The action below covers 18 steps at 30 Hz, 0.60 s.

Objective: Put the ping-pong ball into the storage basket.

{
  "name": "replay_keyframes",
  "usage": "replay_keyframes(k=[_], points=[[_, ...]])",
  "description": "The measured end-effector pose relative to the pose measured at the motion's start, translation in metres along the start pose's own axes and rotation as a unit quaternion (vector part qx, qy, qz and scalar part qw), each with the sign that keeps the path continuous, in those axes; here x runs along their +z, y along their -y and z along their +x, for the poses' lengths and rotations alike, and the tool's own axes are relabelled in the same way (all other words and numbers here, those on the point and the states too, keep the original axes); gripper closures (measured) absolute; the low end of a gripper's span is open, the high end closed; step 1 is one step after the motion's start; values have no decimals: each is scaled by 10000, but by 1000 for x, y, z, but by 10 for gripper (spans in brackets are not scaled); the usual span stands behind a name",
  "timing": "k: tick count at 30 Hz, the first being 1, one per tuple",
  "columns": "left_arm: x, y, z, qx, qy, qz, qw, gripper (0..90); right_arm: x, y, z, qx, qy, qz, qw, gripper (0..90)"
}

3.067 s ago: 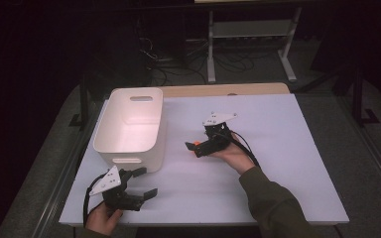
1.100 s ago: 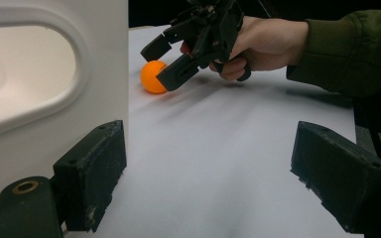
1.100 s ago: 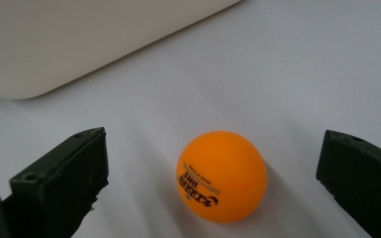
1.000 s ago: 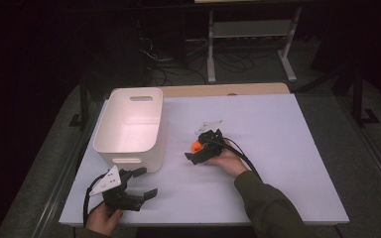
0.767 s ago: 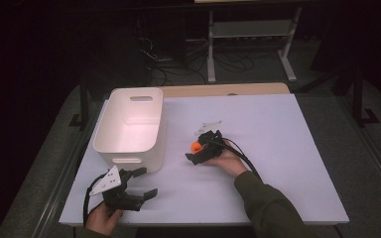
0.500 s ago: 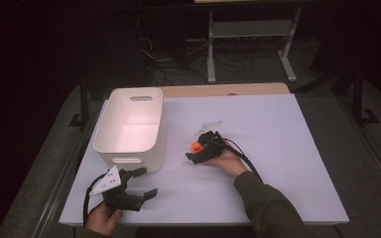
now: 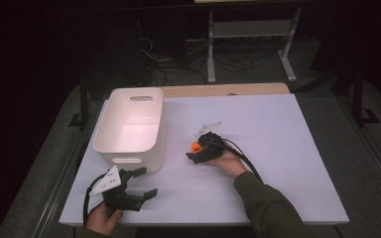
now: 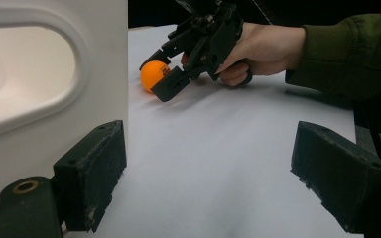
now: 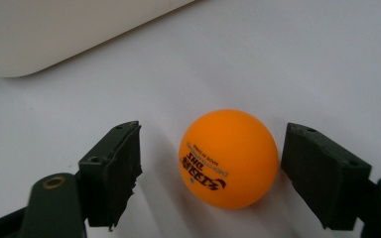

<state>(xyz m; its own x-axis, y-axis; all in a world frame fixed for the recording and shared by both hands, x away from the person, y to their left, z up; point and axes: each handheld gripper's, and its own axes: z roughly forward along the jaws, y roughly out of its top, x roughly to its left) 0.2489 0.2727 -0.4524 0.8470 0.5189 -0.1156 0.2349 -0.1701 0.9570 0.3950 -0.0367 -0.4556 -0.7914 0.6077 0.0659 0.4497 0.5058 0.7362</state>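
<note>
Since the earlier frame, right tool (image 7: 194, 151) lowered to the surface (image 7: 287, 148); jaws just been closing, not yet pressing, either side of the orange ball (image 9: 228, 157), mid-surface, right of the white bin (image 7: 129, 126). Bin looks empty, likely the ball's destination. Left tool (image 7: 141, 186): jaws apart, holding nothing, near left.

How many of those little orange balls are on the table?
1. The orange ball lies on the white table, right of the white bin, between the jaws of the right gripper, which have just been closing. The bin's visible inside looks bare.
</note>
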Motion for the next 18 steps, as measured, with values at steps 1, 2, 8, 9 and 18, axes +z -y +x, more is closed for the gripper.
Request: replay_keyframes(k=[1,2,8,9,18], points=[[0,0,0,-3,0,0,10000,139,0,0,0,7,-4,6,10000,249],[0,0,0,2,1,2,10000,139,0,0,0,26,-2,5,10000,261],[0,0,0,3,1,1,10000,139,-1,1,-1,34,-11,-6,10000,329],[0,0,0,2,1,3,10000,139,-1,1,-1,29,-8,-5,10000,340],[0,0,0,-9,1,5,10000,139,-1,1,-2,79,-28,-4,10000,415]])
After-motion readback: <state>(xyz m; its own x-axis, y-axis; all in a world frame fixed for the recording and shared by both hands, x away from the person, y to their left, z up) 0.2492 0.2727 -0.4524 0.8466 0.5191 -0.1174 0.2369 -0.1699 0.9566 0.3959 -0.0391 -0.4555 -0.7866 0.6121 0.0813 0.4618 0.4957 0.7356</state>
